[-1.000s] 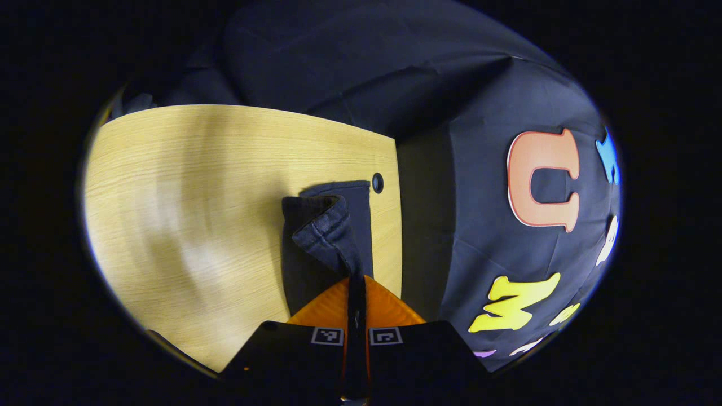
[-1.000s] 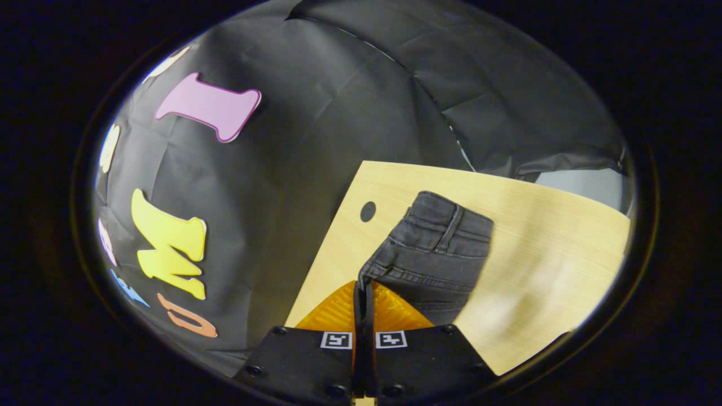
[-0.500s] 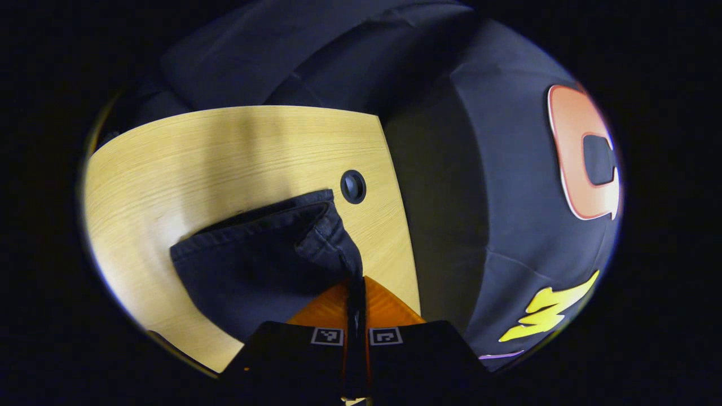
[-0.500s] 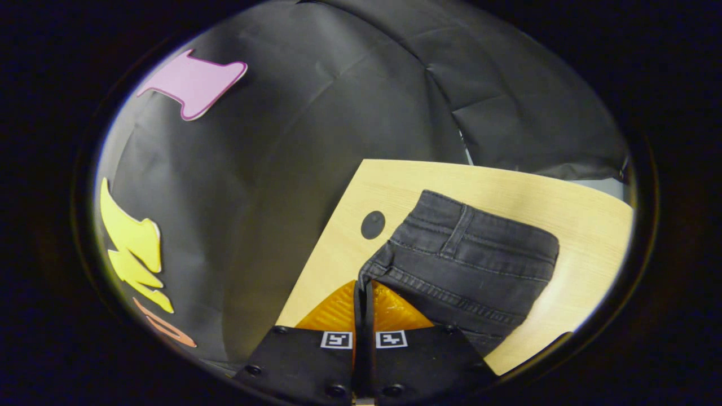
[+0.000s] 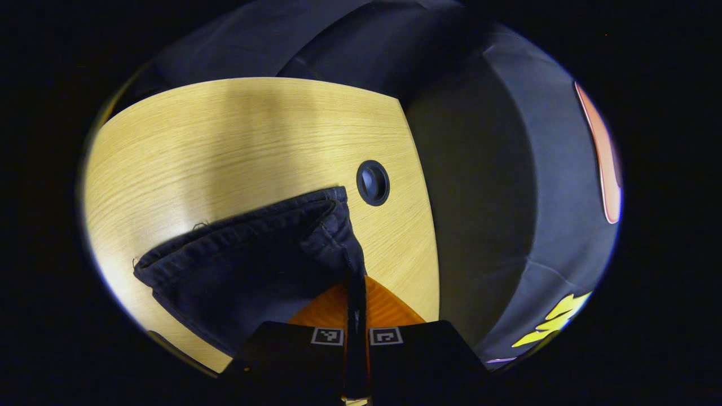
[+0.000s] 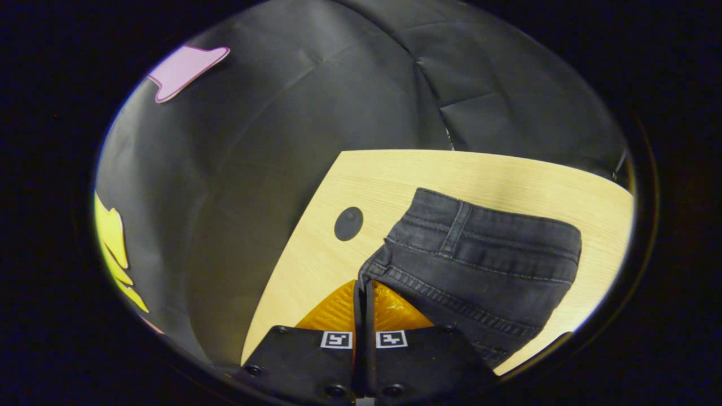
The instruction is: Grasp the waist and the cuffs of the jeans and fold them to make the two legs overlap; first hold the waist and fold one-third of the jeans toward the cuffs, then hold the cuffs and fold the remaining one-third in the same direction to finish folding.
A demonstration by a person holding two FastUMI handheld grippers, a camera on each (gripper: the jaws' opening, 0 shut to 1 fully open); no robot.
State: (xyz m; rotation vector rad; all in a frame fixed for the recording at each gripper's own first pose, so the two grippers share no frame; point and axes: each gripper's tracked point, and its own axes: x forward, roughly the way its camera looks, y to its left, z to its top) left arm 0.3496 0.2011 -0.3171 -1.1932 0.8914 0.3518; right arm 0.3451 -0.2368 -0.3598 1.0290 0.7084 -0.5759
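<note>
The dark jeans lie on a light wooden table (image 5: 225, 135). In the left gripper view, my left gripper (image 5: 356, 282) is shut on a corner of the jeans' cuffs (image 5: 248, 254), and the hemmed edge runs off to the left across the table. In the right gripper view, my right gripper (image 6: 364, 287) is shut on a corner of the jeans' waist (image 6: 479, 254), whose waistband with a belt loop spreads to the right. Both held corners sit close above the tabletop.
A round black cable hole (image 5: 372, 182) sits in the table just beyond the cuffs, and the same hole (image 6: 348, 223) shows left of the waist. The table's edge (image 5: 426, 225) runs close beside both grippers, with the booth's black cloth beyond.
Both grippers have come down toward the table with the jeans held. The cuffs and the waist have spread out flat sideways, and the cable hole looks larger and nearer.
</note>
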